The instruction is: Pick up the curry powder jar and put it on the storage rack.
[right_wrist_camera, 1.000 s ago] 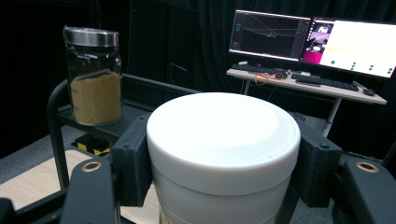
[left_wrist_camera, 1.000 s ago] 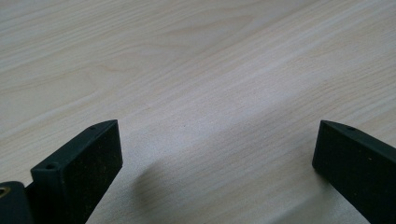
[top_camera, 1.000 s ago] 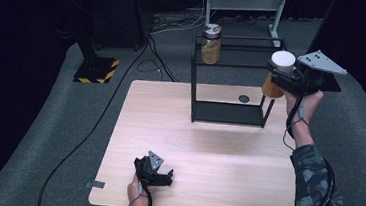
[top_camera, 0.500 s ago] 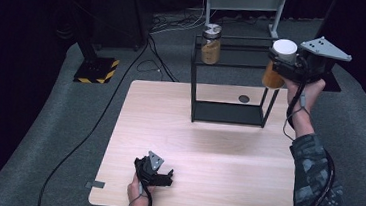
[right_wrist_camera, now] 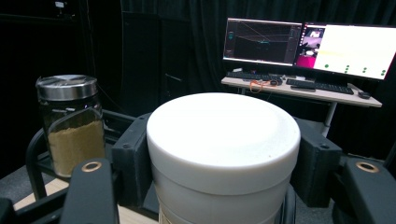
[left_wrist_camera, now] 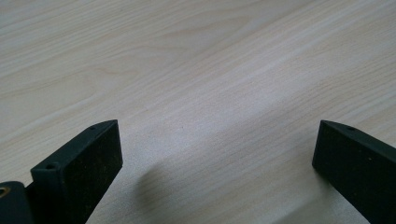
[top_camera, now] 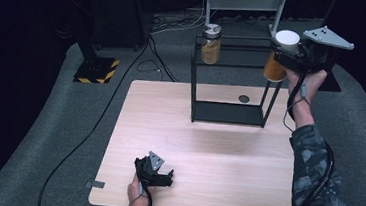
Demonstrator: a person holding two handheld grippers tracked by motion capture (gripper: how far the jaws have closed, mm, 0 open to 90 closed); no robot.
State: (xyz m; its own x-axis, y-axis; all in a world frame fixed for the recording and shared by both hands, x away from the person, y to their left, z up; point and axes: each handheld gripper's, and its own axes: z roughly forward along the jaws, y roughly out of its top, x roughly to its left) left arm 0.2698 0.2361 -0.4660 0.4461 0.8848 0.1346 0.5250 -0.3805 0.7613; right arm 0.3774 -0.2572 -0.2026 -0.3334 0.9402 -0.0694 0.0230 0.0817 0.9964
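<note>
left tongs [top_camera: 160, 175]: held low over the near bench [top_camera: 207, 145] area, well short of the black rack [top_camera: 230, 82]; jaws wide apart with bare wood between them, as the left gripper view confirms. metal-lidded jar [top_camera: 210, 44]: upright on the rack's top left corner, part-filled with brown powder. white-lidded jar [top_camera: 281, 56]: upright, long axis vertical, lid up, level with the rack's top right corner and just outside its right post. right tongs [top_camera: 295, 55]: clamped on this jar below the lid. open bench lies in front of the rack. the right gripper view adds monitors [right_wrist_camera: 303, 44] on a desk behind the rack.
</note>
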